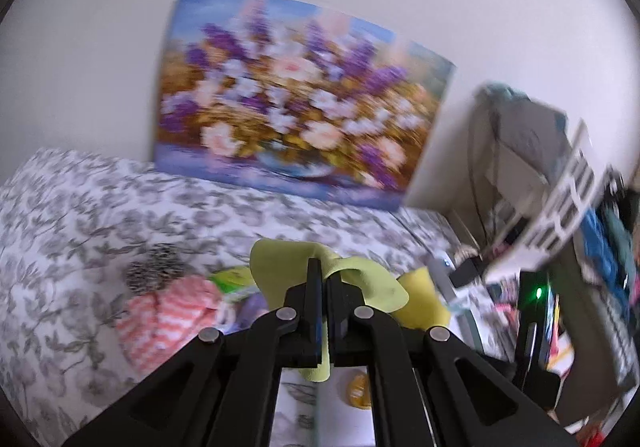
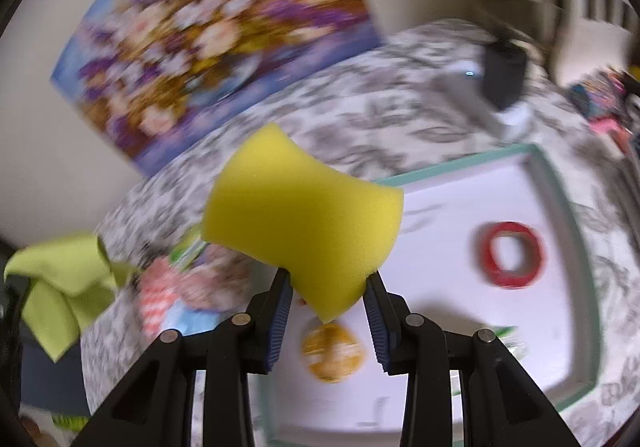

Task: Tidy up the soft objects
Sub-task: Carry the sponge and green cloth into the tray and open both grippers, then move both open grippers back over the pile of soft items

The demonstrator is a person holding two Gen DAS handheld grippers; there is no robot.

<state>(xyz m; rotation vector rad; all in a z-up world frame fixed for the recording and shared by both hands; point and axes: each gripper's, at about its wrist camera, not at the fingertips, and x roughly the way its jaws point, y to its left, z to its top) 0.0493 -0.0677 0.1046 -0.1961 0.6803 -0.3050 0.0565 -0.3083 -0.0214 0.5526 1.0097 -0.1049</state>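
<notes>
My left gripper [image 1: 325, 271] is shut on a lime-green cloth [image 1: 280, 263], which hangs in folds above the table; the same cloth [image 2: 60, 275] shows at the left of the right wrist view. My right gripper [image 2: 326, 279] is shut on a yellow sponge [image 2: 300, 215], pinched at its lower end and held above a white tray [image 2: 576, 207] with a teal rim. The sponge [image 1: 420, 299] also shows just right of the left gripper. A pink-and-white striped cloth [image 1: 160, 315] lies on the flowered tablecloth, with a steel scourer [image 1: 156, 271] beside it.
In the tray lie a red tape ring [image 2: 512, 259] and a round orange item [image 2: 332, 351]. A flower painting [image 1: 296, 95] leans on the wall behind the table. A dark device [image 2: 504, 75] sits at the table's far right. Cluttered shelves [image 1: 560, 207] stand to the right.
</notes>
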